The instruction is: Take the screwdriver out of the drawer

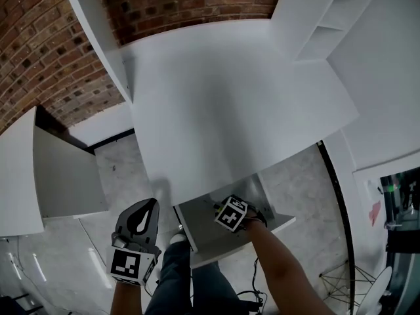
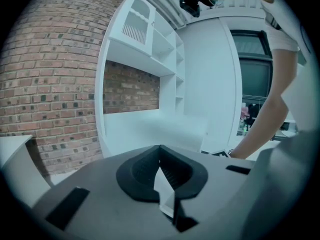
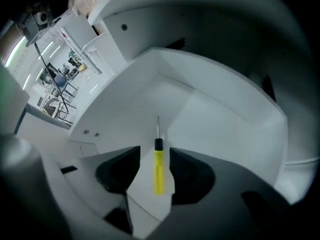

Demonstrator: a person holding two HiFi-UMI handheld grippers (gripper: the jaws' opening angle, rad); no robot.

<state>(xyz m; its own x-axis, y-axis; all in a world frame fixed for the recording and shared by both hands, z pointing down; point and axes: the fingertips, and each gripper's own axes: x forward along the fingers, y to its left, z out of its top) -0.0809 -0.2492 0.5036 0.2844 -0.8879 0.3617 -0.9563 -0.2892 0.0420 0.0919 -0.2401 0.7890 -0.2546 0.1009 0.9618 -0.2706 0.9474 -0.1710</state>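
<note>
A screwdriver [image 3: 159, 170] with a yellow handle, black collar and thin metal shaft lies flat on the floor of the open white drawer [image 3: 225, 106]. My right gripper [image 3: 154, 157] points steeply down into the drawer, open; the handle sits between its black pads, and a gap shows on each side. In the head view the drawer [image 1: 279, 224] juts out under the desk's front edge, and the right gripper's marker cube [image 1: 231, 213] covers the screwdriver. My left gripper [image 1: 142, 218] hangs left of the drawer, over the floor, shut and empty; its black pads [image 2: 172, 171] meet.
The white desk top [image 1: 230, 97] spreads above the drawer, with white shelving [image 1: 328, 18] at the back right and a brick wall [image 1: 39, 44] behind. A white cabinet [image 1: 59, 176] stands at the left. The person's legs [image 1: 190, 281] are below the drawer.
</note>
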